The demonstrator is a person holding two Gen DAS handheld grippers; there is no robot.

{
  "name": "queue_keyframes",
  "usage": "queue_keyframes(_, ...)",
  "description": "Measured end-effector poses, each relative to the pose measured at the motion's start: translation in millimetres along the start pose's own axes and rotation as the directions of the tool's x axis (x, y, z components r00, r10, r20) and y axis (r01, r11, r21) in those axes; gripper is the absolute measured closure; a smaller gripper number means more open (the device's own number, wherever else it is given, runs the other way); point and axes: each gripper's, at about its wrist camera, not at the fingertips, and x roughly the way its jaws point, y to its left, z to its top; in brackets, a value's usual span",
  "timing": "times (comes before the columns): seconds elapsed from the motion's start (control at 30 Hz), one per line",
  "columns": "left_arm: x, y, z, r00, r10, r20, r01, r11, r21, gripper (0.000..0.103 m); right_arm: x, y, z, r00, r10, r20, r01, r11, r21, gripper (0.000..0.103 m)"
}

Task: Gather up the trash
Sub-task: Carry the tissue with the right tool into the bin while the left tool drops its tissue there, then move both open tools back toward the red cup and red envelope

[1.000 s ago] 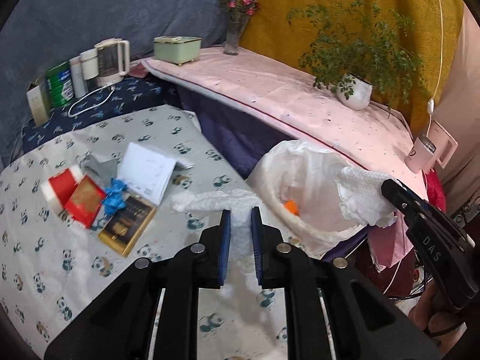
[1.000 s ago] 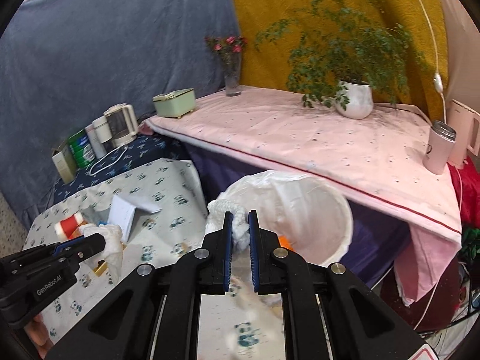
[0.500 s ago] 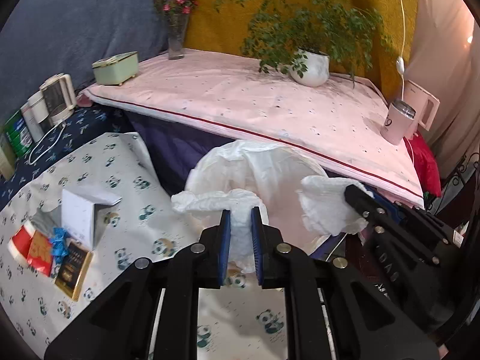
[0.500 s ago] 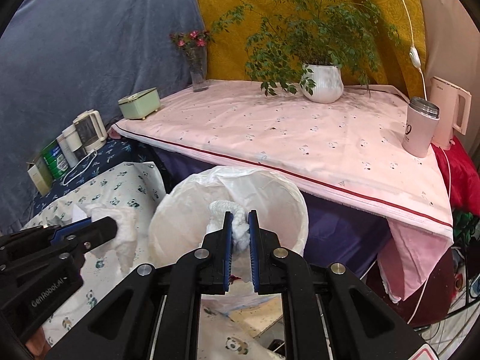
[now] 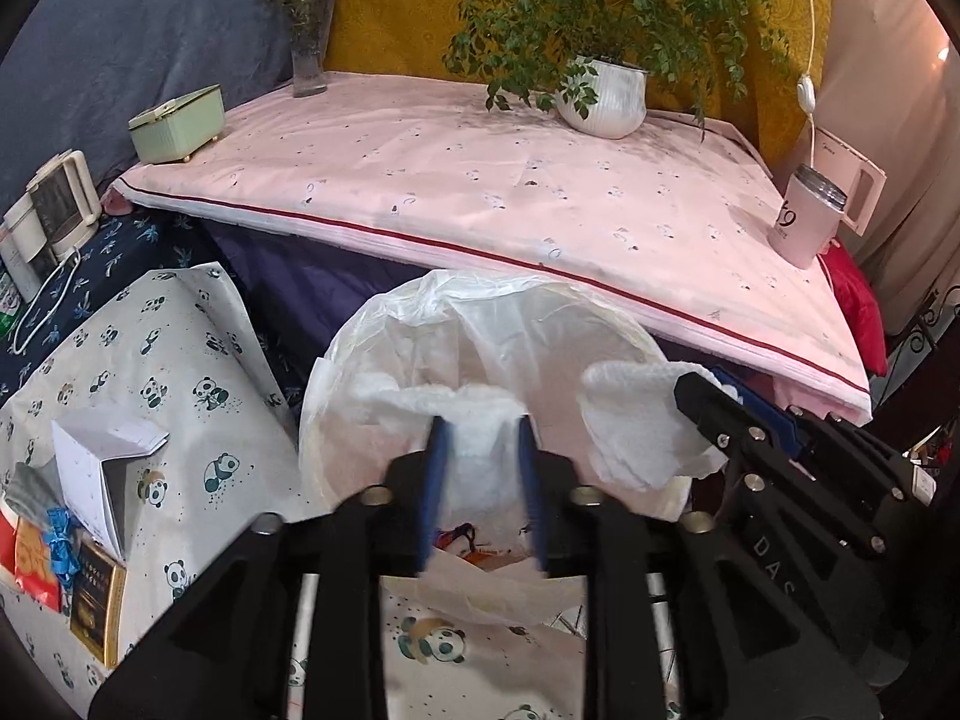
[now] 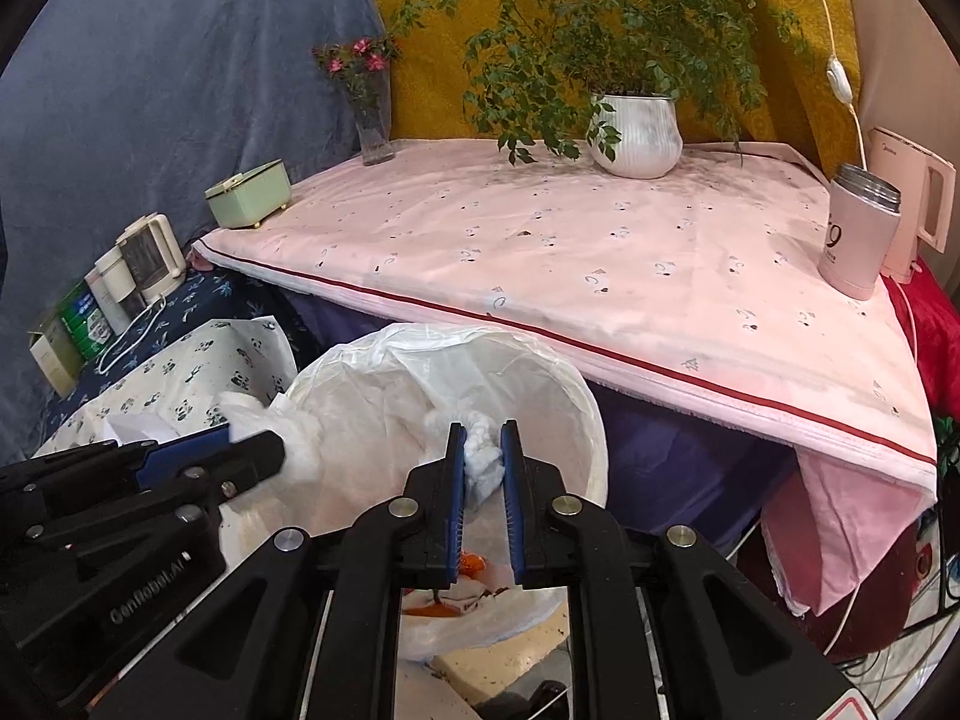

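A bin lined with a white plastic bag (image 5: 498, 324) (image 6: 456, 360) stands between the panda-cloth table and the pink-covered table. Orange scraps (image 6: 471, 564) lie in its bottom. My left gripper (image 5: 480, 438) is over the bin's mouth with its jaws parted around a crumpled white tissue (image 5: 474, 414). My right gripper (image 6: 480, 444) is shut on a second white tissue (image 6: 480, 462), also above the bin; that tissue shows in the left wrist view (image 5: 636, 414).
The panda-cloth table (image 5: 168, 348) at left holds a white box (image 5: 96, 450), red packets (image 5: 30, 552) and a dark booklet (image 5: 96, 600). The pink table (image 5: 510, 192) carries a potted plant (image 5: 600, 96), vase (image 5: 309, 42), green box (image 5: 177, 123) and pink mug (image 5: 804, 219).
Both grippers moved from the panda table to above the bin with their tissues. The left jaws have spread apart around their tissue; the right stays shut.
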Motion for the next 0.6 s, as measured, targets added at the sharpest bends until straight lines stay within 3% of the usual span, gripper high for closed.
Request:
queue_keyframes(0.07,-3,7,-1,0.999,0.019,0.027,-0.019,1.0,-0.022,0.051,3,3,1,1.0,0.007,-0.001,-0.007,1.0,-0.008,0.08)
queue_keyframes(0.2,-7,18,-1,0.998,0.039,0.04,-0.037,0.998,-0.043,0.043,5,5,4,1.0,0.001,0.012,-0.001,1.0,-0.001,0.07)
queue_keyframes(0.47,-28,41,-11,0.991,0.114,0.074,-0.107,0.99,-0.092,0.042,-12,24,3,0.999,0.005,0.036,-0.005,1.0,-0.025,0.052)
queue_keyframes(0.6,-49,64,-23,0.983,0.162,0.088,-0.148,0.977,-0.152,0.038,-27,45,2,0.999,0.032,0.044,-0.03,0.998,-0.053,0.05)
